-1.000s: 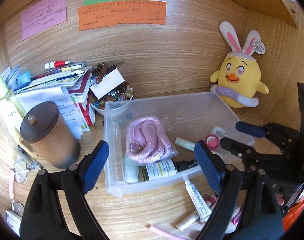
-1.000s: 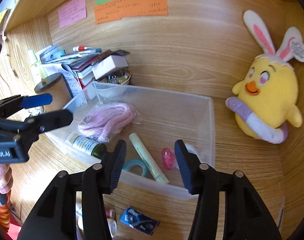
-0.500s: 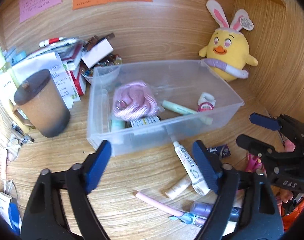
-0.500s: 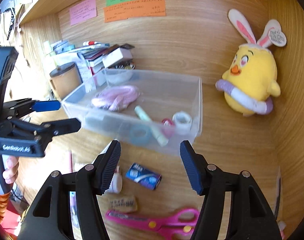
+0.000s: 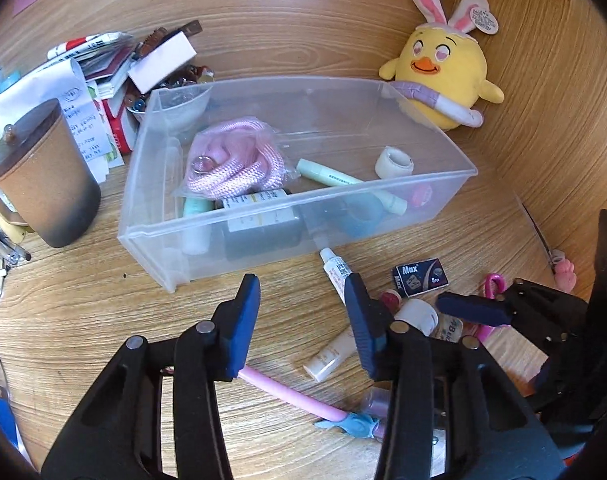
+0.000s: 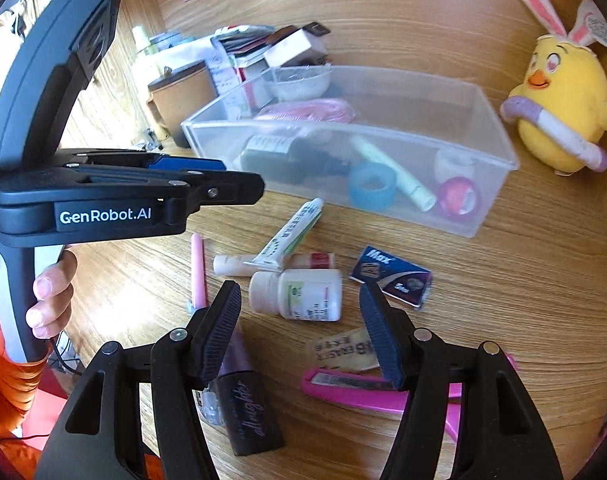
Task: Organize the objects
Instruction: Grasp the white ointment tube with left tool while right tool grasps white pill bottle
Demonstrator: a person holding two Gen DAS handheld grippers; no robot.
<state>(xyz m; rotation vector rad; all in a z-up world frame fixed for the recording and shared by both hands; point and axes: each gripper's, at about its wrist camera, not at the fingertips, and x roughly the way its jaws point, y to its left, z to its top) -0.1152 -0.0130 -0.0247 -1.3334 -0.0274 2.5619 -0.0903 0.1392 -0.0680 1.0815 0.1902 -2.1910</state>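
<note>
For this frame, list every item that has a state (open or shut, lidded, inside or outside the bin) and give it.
left gripper: open, empty
right gripper: open, empty, above the pill bottle
clear bin: uncovered, partly filled
brown cup: upright, lid on
pill bottle: capped, lying on its side, outside the bin
pink scissors: on the desk, outside the bin

Lighting: bright daylight from the left; overexposed glare at far left in the right wrist view. Soft shadows on the tabletop point(image 5: 83, 312). Strong fisheye curvature, dark vignetted corners. Right view slightly blurred; left view sharp
</note>
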